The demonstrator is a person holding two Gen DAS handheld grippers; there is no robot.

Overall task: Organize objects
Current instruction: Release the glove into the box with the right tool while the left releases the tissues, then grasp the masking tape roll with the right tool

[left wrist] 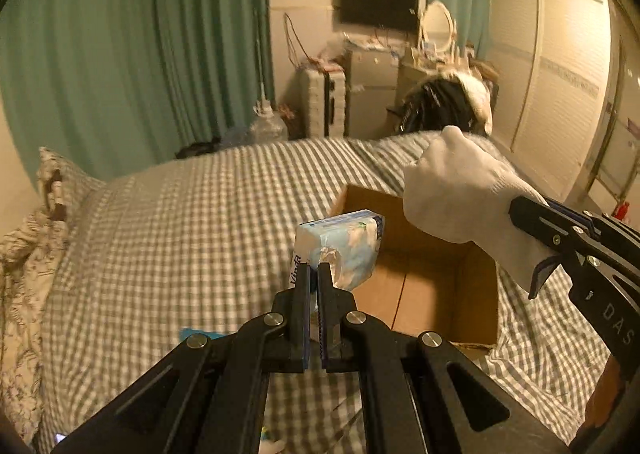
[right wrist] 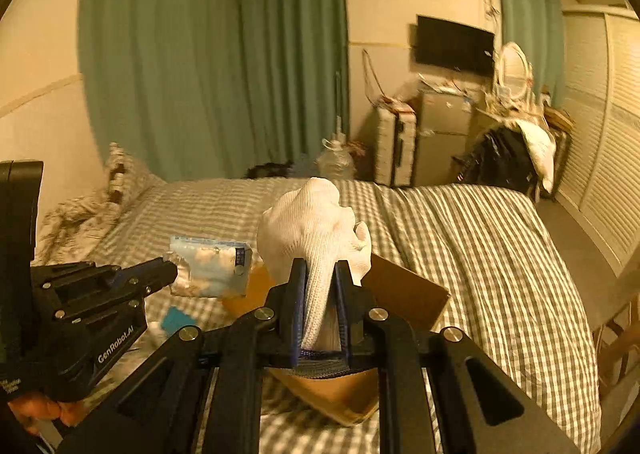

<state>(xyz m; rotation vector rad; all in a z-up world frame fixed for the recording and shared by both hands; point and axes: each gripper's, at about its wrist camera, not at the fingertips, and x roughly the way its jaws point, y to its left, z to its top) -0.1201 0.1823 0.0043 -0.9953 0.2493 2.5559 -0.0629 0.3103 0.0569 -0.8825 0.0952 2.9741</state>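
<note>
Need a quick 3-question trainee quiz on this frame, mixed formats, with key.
1. True or false: the left gripper is shut on the tissue pack.
2. The right gripper holds: A) white glove B) remote C) bottle.
3. Fill in: the cardboard box sits on the ____.

Key: 1 true; 2 A; 3 bed.

A grey-and-white checked duvet (left wrist: 192, 222) covers the bed; the curtains (left wrist: 132, 46) are teal, the cardboard box (left wrist: 436, 286) brown, the glove (right wrist: 316, 230) white, the tissue pack (left wrist: 344, 250) pale blue.
</note>
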